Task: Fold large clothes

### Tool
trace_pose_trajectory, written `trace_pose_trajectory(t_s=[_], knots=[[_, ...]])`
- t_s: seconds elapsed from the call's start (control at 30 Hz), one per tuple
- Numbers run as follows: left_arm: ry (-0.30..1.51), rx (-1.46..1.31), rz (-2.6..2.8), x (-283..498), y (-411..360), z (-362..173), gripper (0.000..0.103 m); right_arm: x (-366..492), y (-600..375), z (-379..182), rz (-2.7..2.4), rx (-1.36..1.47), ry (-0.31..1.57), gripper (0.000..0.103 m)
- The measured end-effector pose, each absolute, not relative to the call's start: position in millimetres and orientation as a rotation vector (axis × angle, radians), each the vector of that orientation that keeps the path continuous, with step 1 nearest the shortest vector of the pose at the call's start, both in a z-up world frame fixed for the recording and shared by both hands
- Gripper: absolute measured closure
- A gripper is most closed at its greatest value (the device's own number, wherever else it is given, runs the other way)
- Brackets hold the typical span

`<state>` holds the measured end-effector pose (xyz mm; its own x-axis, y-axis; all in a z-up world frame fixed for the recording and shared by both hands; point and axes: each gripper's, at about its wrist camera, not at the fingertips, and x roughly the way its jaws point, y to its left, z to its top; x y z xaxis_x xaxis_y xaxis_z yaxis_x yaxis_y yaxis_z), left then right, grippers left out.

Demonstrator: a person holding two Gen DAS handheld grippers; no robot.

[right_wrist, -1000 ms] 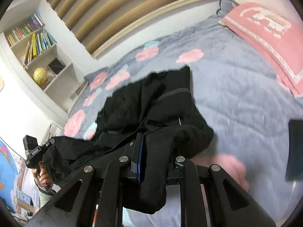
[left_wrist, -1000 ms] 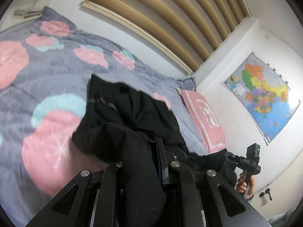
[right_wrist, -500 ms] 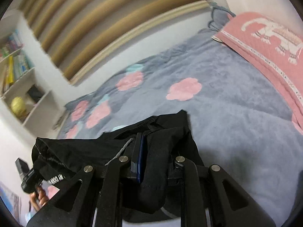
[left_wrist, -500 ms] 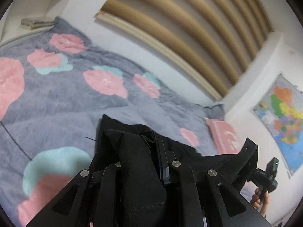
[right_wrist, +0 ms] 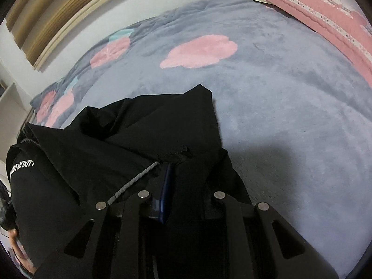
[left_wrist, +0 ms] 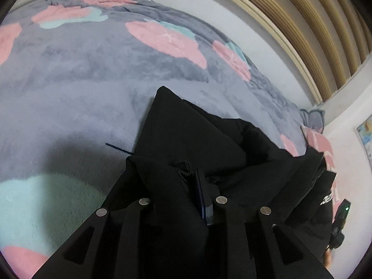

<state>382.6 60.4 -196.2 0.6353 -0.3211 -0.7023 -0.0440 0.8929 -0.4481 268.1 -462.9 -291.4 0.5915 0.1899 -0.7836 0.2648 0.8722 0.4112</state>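
A large black garment (left_wrist: 197, 139) hangs stretched between my two grippers above the bed; it also fills the lower left of the right wrist view (right_wrist: 130, 139). My left gripper (left_wrist: 186, 174) is shut on a bunched edge of the black garment. My right gripper (right_wrist: 176, 160) is shut on another edge of it, next to a grey drawstring (right_wrist: 132, 181). White lettering (right_wrist: 22, 165) shows on the cloth at the far left. The other hand-held gripper (left_wrist: 341, 220) shows at the far right of the left wrist view.
The bed has a grey fleece blanket (left_wrist: 69, 81) with pink and teal flowers; it also shows in the right wrist view (right_wrist: 279, 116). A pink pillow (right_wrist: 325, 11) lies at the head. A wood-slat wall (left_wrist: 302, 11) rises behind the bed.
Both grippers have lifted the garment off the blanket and moved forward and down over the bed. The cloth is now pulled taut between them instead of lying crumpled.
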Motion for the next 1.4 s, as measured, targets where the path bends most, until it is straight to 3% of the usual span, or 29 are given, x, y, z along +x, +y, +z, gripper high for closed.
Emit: trace_pose_trajectory(t_s=[0.2,0.27,0.33,0.4,0.47,0.6,0.73,0.87,1.2,1.23,1.3,1.33,1.37,1.4], knots=[[0.851,-0.436,-0.253,369,65,-182,0.075,260,-466,-275,0.007,0.509,0.945,0.078],[0.842,-0.421,-0.301,356,69,-165,0.068,249,-471,-261,0.037,0.533,0.93,0.067],[0.804,-0.385,-0.353,335,74,-144,0.039,234,-477,-245,0.088,0.557,0.904,0.059],[0.733,-0.357,-0.374,311,86,-121,0.025,217,-483,-228,0.105,0.544,0.869,0.047],[0.678,-0.364,-0.414,294,98,-105,0.023,197,-491,-212,0.115,0.526,0.824,0.04],[0.641,-0.346,-0.406,287,109,-87,0.022,182,-493,-191,0.114,0.435,0.774,0.04],[0.71,-0.305,-0.357,319,104,-102,0.022,198,-488,-195,0.134,0.367,0.788,0.038],[0.831,-0.391,-0.347,363,106,-133,0.022,226,-491,-209,0.139,0.329,0.777,0.019],[0.969,-0.436,-0.451,427,92,-162,0.022,298,-493,-248,0.262,0.257,0.838,0.015],[0.978,-0.432,-0.446,432,90,-165,0.022,305,-492,-252,0.304,0.292,0.846,0.019],[0.975,-0.424,-0.462,436,84,-166,0.023,311,-485,-257,0.33,0.285,0.862,0.057],[0.946,-0.419,-0.475,434,83,-162,0.032,311,-481,-257,0.333,0.271,0.87,0.084],[0.914,-0.408,-0.477,430,82,-158,0.049,308,-480,-256,0.336,0.263,0.862,0.084],[0.893,-0.384,-0.477,425,81,-153,0.09,301,-479,-249,0.308,0.228,0.826,0.086]])
